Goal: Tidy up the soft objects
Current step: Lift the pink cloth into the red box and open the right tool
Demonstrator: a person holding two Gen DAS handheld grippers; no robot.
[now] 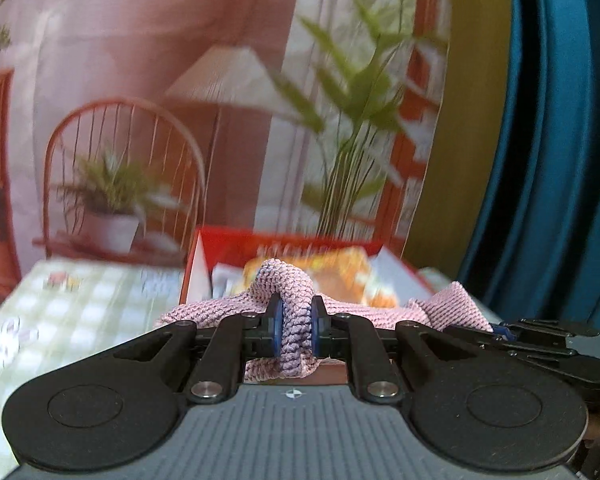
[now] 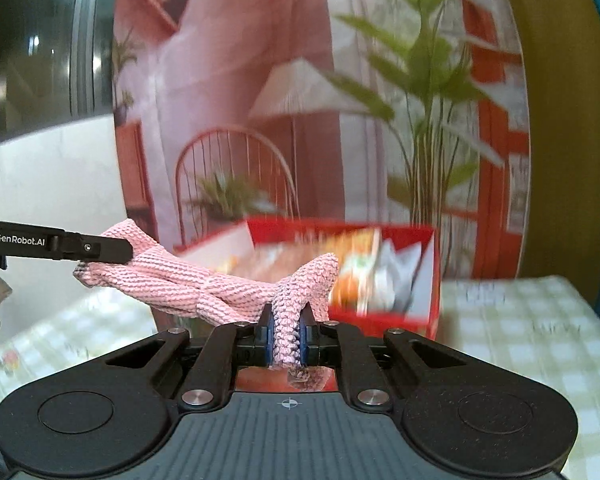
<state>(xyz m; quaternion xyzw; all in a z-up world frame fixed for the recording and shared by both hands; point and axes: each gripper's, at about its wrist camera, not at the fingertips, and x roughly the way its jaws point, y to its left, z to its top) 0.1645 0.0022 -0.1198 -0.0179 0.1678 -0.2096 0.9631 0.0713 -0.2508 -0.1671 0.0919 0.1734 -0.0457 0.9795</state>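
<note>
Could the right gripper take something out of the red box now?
Probably not: the right gripper is shut on the pink knitted cloth, which the left gripper grips too. The red box lies open just ahead.

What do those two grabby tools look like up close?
Each tool, left and right, has black linkage arms with silver rivets, blue pads on its fingertips, round black discs and a ribbed grey body with a crosshair mark. White "GenRobot.AI" lettering runs along the left one's side.

pink knit cloth (image 1: 296, 320), red box (image 2: 380, 232), pale green checked tablecloth (image 2: 520, 320), perhaps floral
</note>
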